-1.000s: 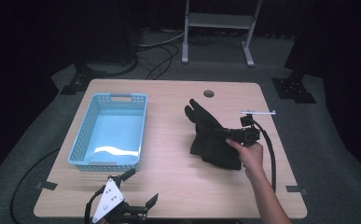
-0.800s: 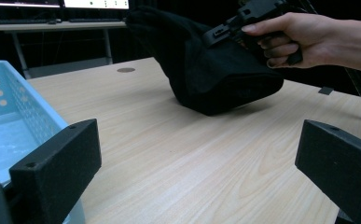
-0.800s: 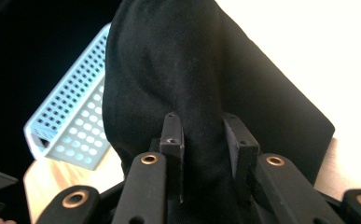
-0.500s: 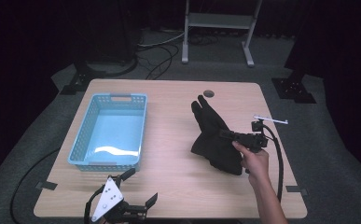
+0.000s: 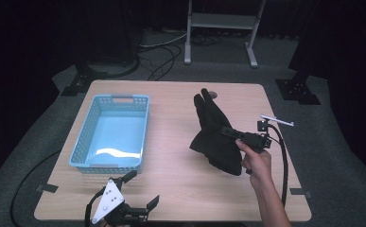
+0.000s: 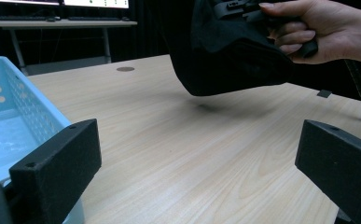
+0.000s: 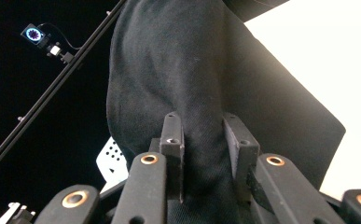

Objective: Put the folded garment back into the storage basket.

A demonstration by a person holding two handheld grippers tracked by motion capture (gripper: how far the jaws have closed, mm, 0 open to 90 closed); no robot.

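A black glove hangs above the wooden table, its fingers pointing toward the far edge. My right gripper is shut on the glove's cuff end, held by a hand at the right. In the right gripper view the two pads pinch a fold of the black glove at the gripper. My left gripper lies at the table's near edge, open with nothing in it. From the left gripper the glove shows clear of the tabletop, with its shadow below.
A light blue plastic basket stands on the left half of the table, nothing inside it; its corner is close beside my left jaw. A small round hole marks the table's far side. Cables and a stand lie on the floor beyond.
The right hand has shifted slightly and the glove's fingers have swung a little to the right and farther back. The left gripper has stayed put.
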